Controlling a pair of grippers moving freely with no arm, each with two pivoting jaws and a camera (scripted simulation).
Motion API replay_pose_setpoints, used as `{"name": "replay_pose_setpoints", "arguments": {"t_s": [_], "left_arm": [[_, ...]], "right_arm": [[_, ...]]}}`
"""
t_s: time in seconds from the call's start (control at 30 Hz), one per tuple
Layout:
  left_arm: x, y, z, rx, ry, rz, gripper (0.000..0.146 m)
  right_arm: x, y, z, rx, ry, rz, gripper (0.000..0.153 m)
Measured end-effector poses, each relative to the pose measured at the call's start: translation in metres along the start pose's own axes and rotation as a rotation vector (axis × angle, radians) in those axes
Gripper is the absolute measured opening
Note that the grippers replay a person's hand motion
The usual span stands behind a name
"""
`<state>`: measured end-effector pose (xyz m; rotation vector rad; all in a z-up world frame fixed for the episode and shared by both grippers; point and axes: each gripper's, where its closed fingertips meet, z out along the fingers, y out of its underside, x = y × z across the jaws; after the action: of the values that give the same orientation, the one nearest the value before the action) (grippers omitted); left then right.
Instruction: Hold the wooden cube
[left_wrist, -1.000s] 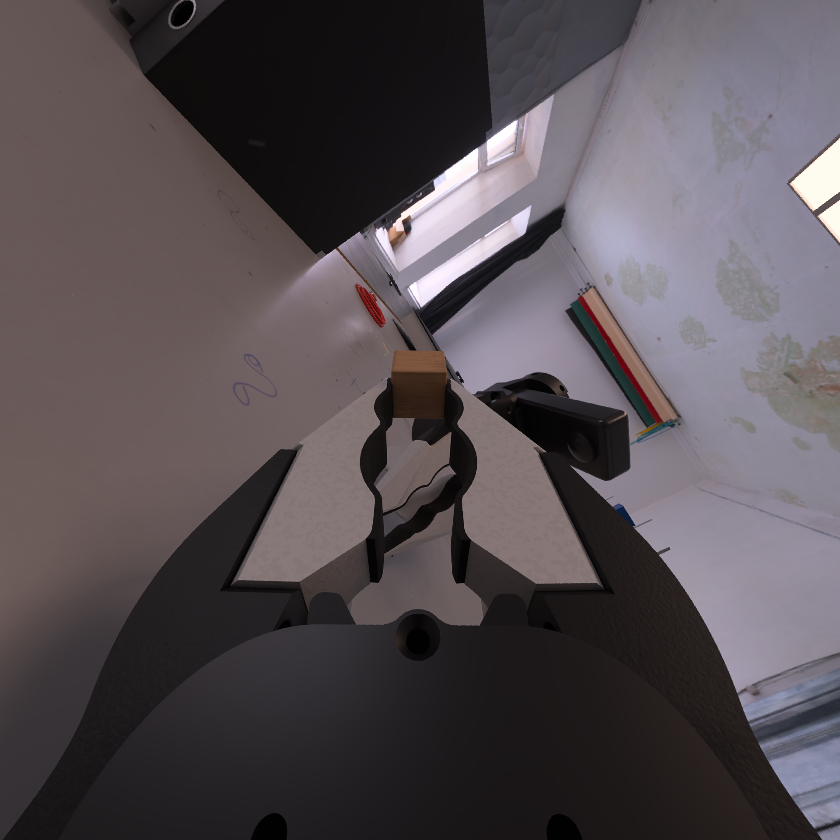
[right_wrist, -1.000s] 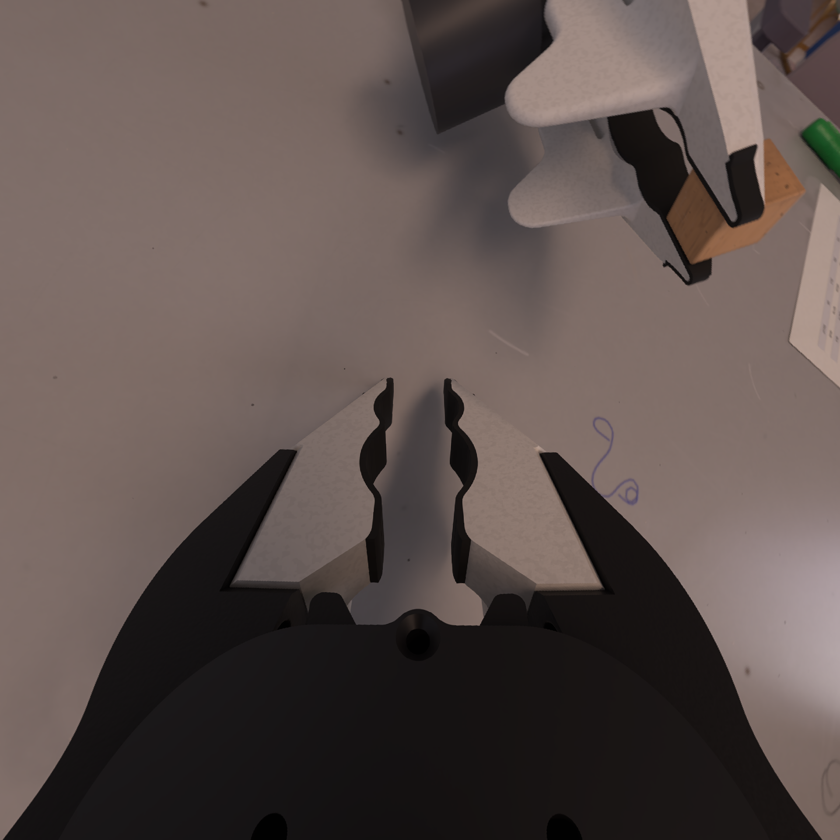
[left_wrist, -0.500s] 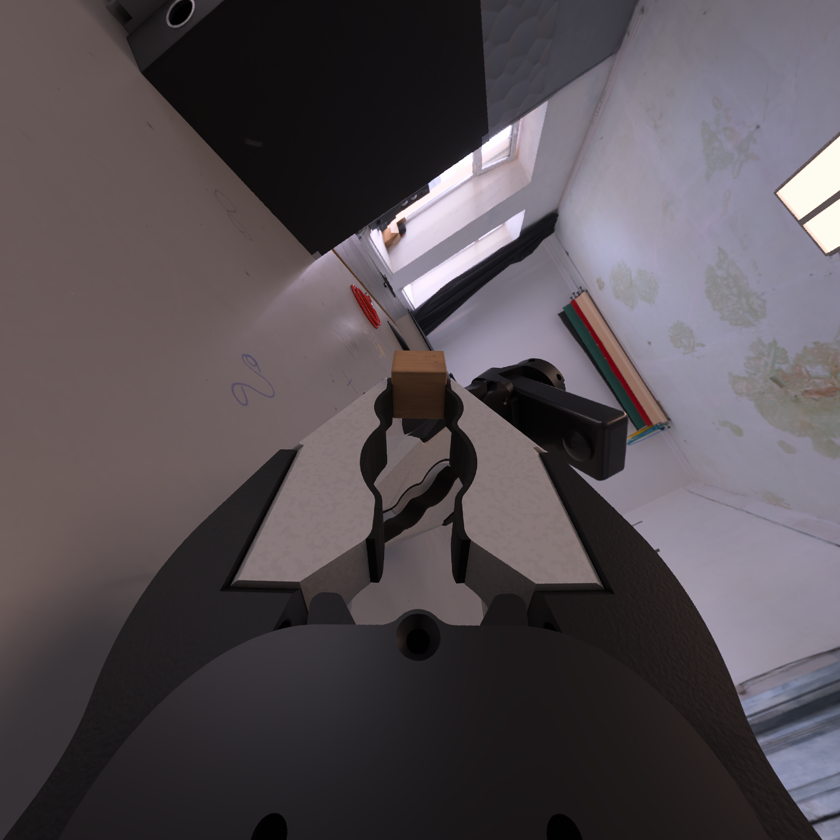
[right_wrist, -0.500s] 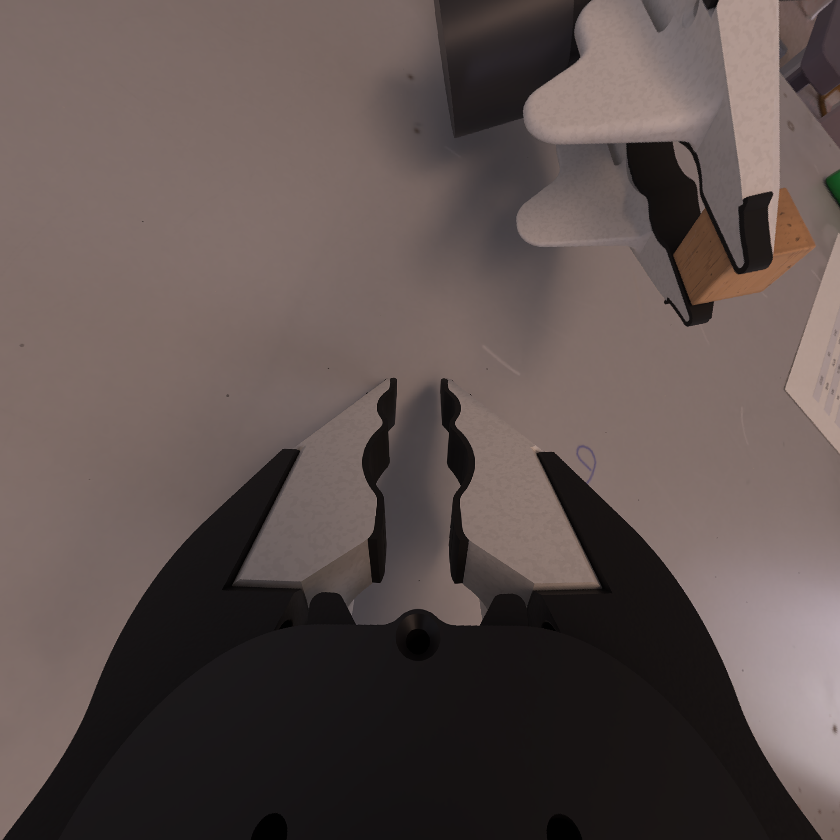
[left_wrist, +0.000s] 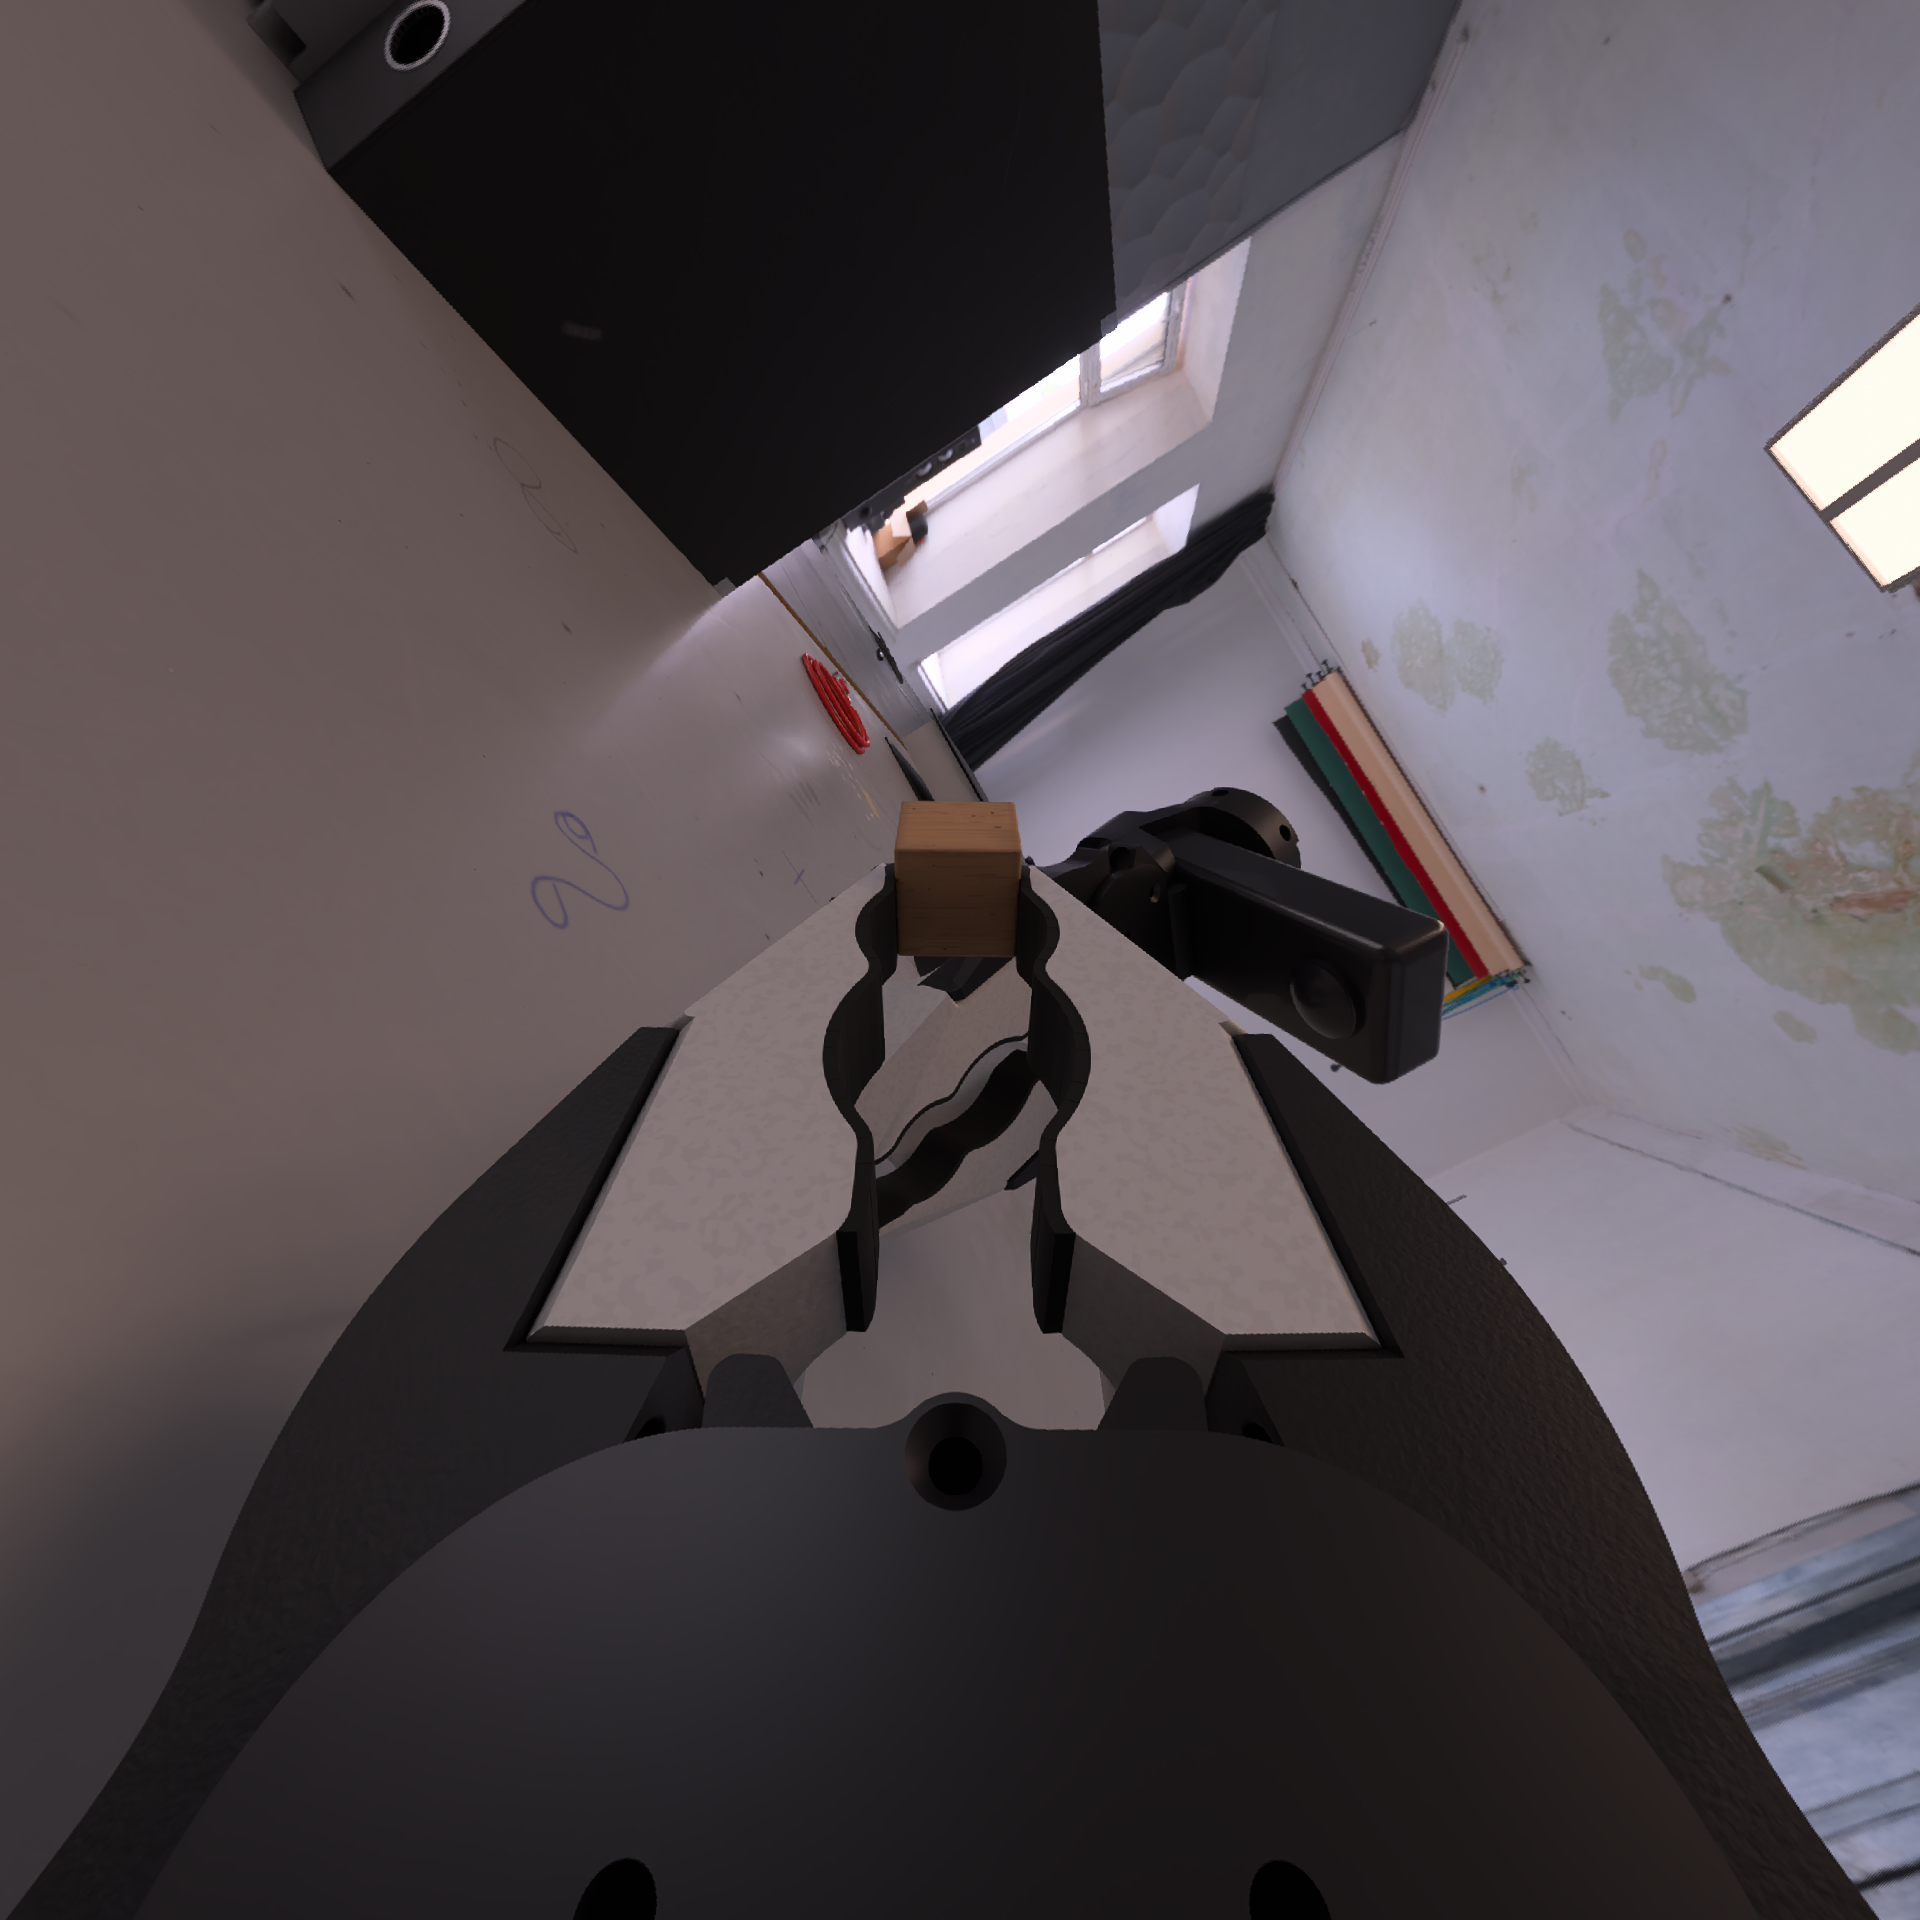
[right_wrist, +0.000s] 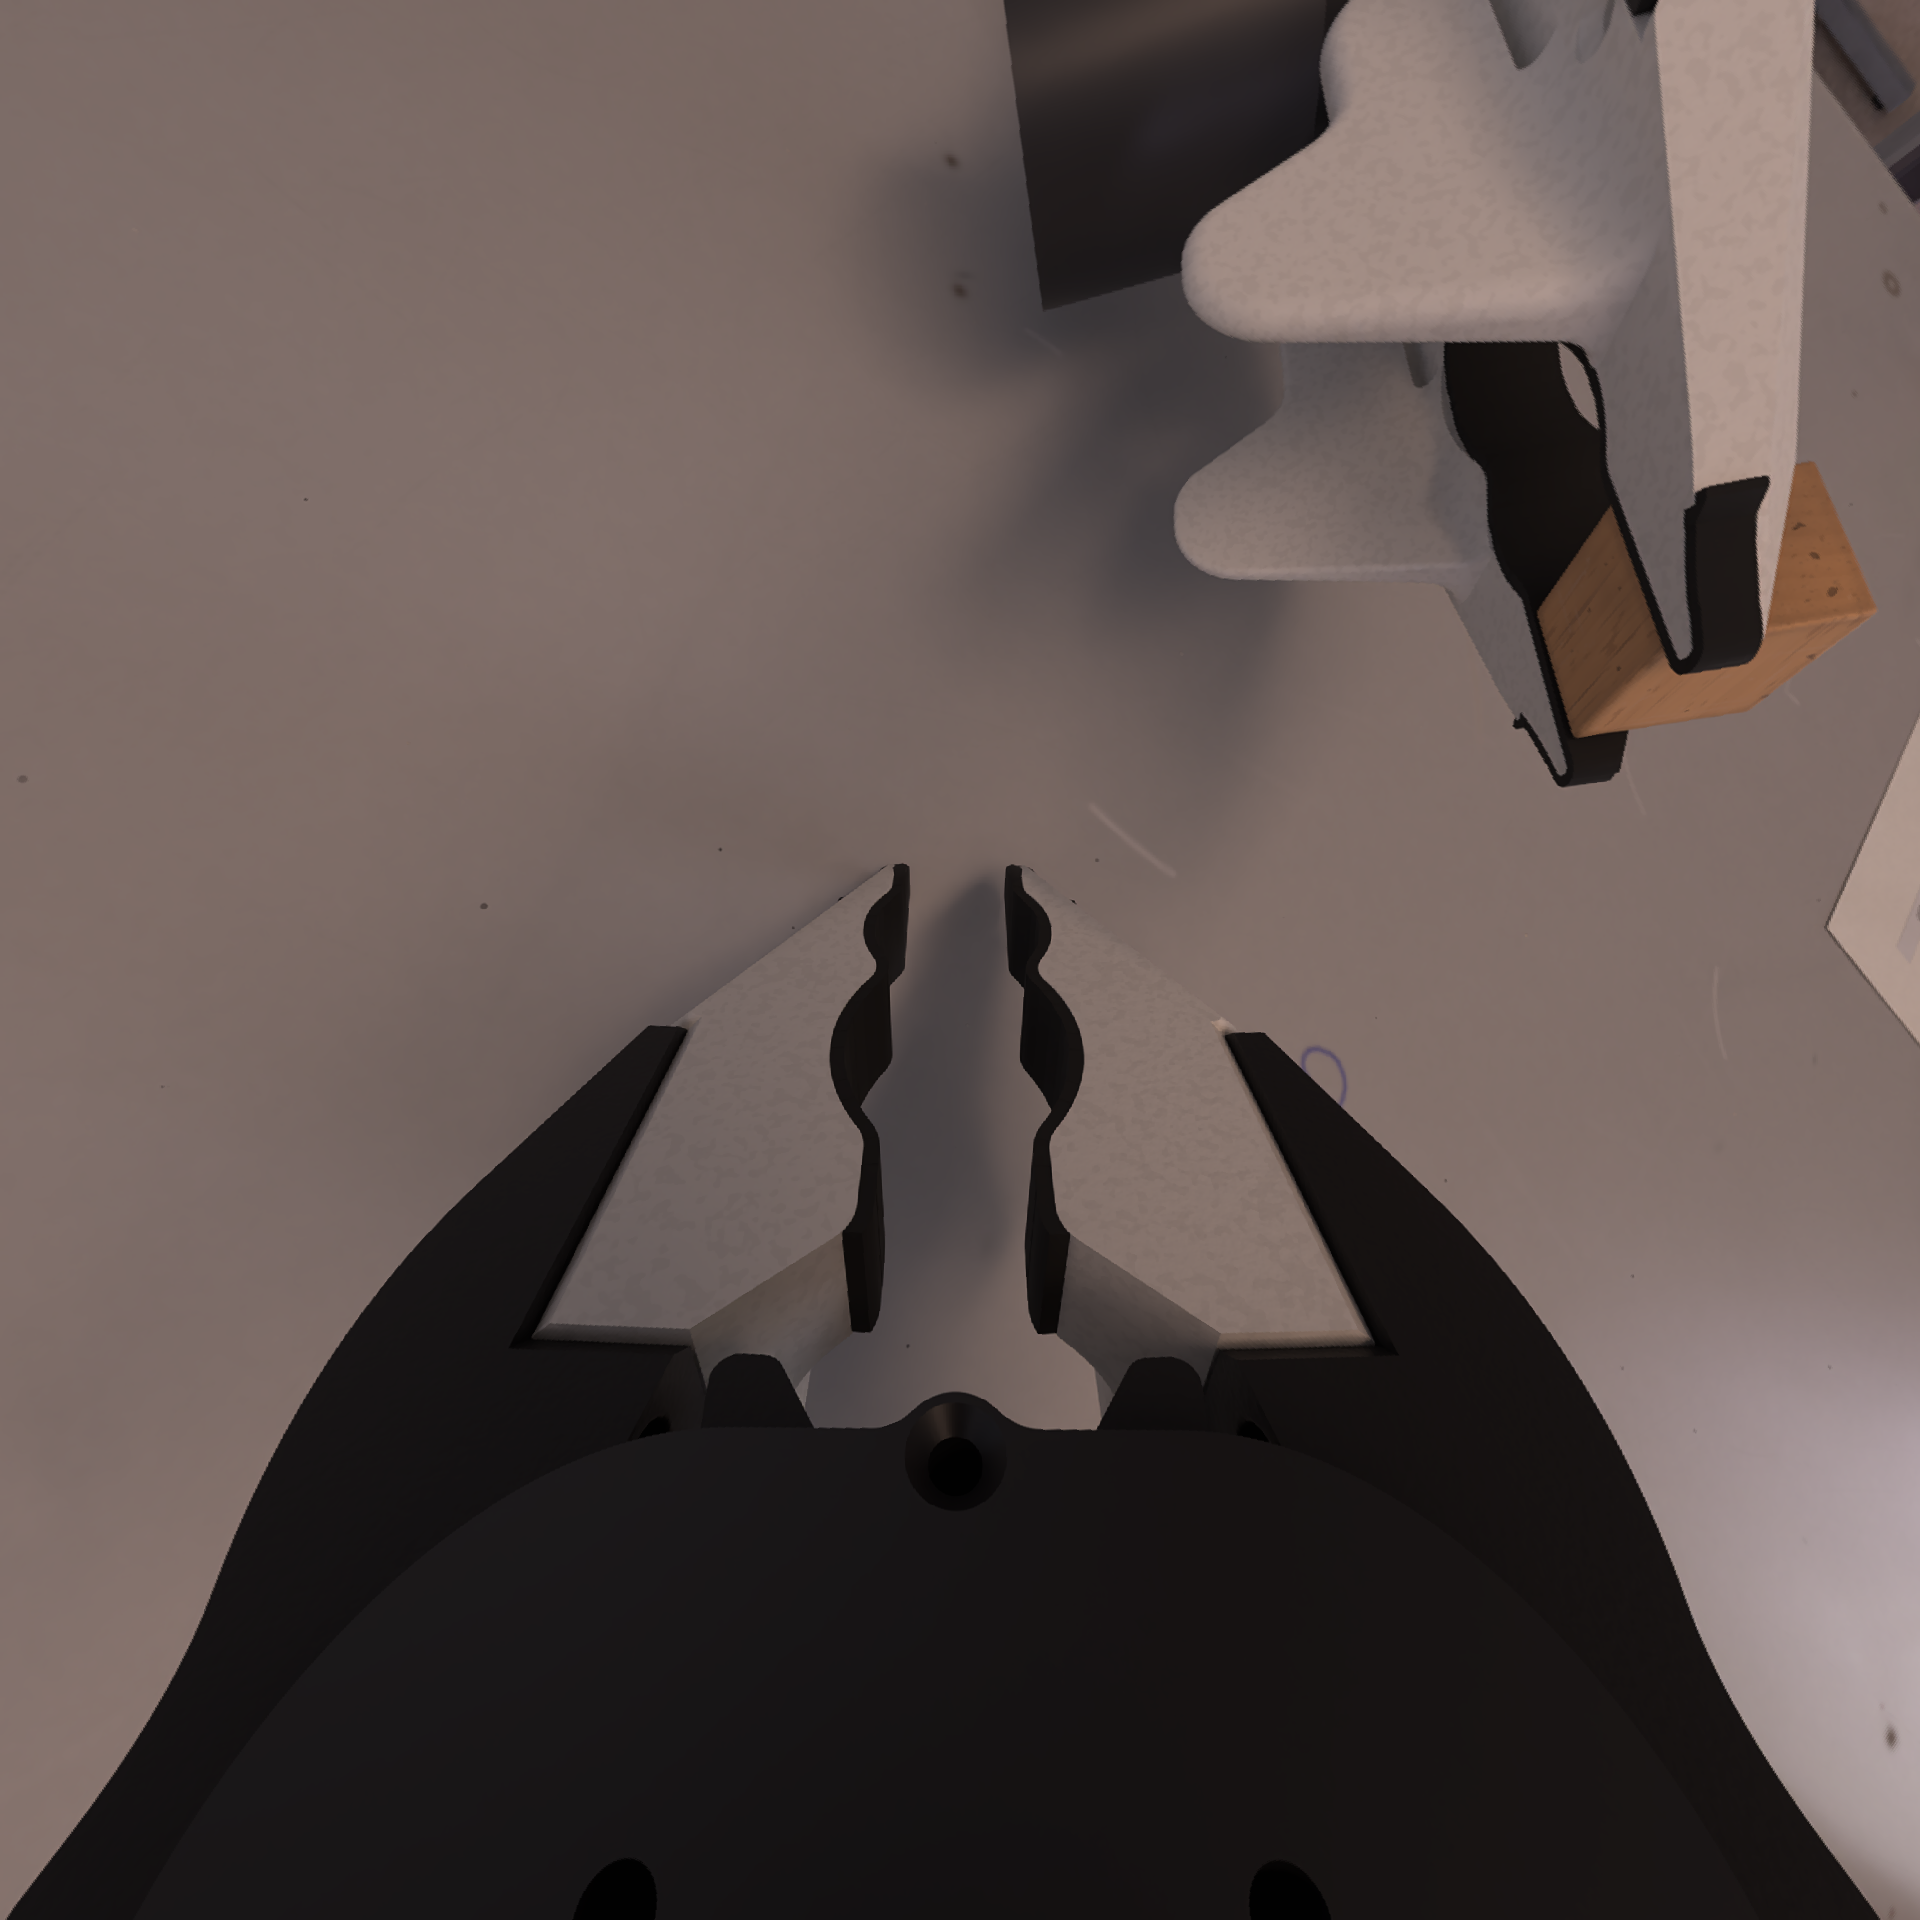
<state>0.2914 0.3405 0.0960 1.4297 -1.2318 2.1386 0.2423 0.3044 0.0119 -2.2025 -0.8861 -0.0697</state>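
The wooden cube (left_wrist: 954, 881) is a small light-brown block pinched between the fingertips of my left gripper (left_wrist: 956, 888), which is shut on it and holds it off the grey table (left_wrist: 260, 831). In the right wrist view the cube (right_wrist: 1600, 639) shows at the upper right, clamped in the left gripper (right_wrist: 1642, 701) above the table (right_wrist: 416, 520). My right gripper (right_wrist: 956, 883) is open with a narrow gap and holds nothing, below and left of the cube. The right gripper's black body (left_wrist: 1299, 966) shows just beyond the cube.
A black box (left_wrist: 727, 260) stands on the table behind the cube and also shows in the right wrist view (right_wrist: 1101, 156). A white sheet (right_wrist: 1881, 935) lies at the right edge. A blue scribble (left_wrist: 577, 873) marks the table. A red object (left_wrist: 834, 698) lies farther off.
In the right wrist view the left gripper with the cube has drifted right and down and looms larger. The right jaws have narrowed slightly. The left gripper keeps its grip on the cube.
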Motion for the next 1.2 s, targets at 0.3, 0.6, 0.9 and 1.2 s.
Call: {"name": "replay_pose_setpoints", "arguments": {"t_s": [0.3,0.6,0.9,1.2], "left_arm": [[0.000,-0.001,-0.001,0.003,0.004,-0.005,0.021],[0.000,-0.001,-0.001,0.007,0.008,-0.010,0.021],[-0.001,0.000,-0.002,-0.001,-0.001,-0.016,0.021],[-0.004,0.006,-0.013,-0.001,-0.014,-0.135,0.021]], "right_arm": [[0.004,0.000,0.001,0.008,-0.036,0.040,0.017],[0.005,0.002,0.003,0.001,-0.050,0.059,0.016],[0.006,-0.001,0.001,0.048,-0.046,0.154,0.017],[0.012,0.001,-0.003,0.051,0.058,0.217,0.012]]}}
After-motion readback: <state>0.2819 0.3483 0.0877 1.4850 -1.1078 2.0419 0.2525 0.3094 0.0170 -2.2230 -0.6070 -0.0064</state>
